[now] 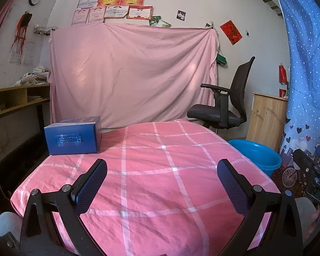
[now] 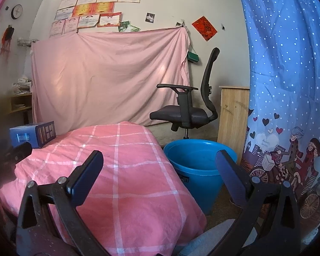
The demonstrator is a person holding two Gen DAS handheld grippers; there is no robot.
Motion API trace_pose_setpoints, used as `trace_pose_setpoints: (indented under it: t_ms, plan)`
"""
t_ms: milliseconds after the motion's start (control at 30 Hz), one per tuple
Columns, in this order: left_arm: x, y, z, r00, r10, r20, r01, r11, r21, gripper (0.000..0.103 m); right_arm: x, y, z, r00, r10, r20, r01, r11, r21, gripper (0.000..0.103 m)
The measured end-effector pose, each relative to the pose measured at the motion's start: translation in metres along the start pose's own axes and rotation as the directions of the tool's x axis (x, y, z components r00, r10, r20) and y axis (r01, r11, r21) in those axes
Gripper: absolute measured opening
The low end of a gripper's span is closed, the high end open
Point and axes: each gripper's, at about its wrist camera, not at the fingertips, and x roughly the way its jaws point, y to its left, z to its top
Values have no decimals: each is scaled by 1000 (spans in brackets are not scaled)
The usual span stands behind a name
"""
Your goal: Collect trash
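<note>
Blue cardboard marks our target: a small blue box [image 1: 72,136] sits at the far left corner of a table draped in a pink checked cloth [image 1: 160,170], the only loose item we can see on it. A blue plastic bin [image 2: 194,166] stands on the floor just beside the table's right edge, its mouth open and, from what we can see, nothing in it.

We hold the left gripper [image 1: 162,183] low over the near edge of the cloth, its jaws spread wide with nothing between them; the right gripper [image 2: 160,170] hangs likewise parted and unloaded, aimed between the table's right side and the bin.

As we judge it, the step in hand is the reach for the box. We would do best to send the left gripper forward and leftward, square the pads to the box's two long faces, and close gently, since thin card is likely to dent. The box looks rectangular and glossy, with a pale printed label on its near face and window-like panels on its end.
</note>
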Motion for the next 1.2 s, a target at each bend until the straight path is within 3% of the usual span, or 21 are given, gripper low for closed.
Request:
trace_pose_setpoints:
  t_ms: [1200]
  plan:
    - [-5,-4,-3,1000,1,23,-1,1000,25,101,2,3,-3,1000,3,-11,-3,1000,0,103]
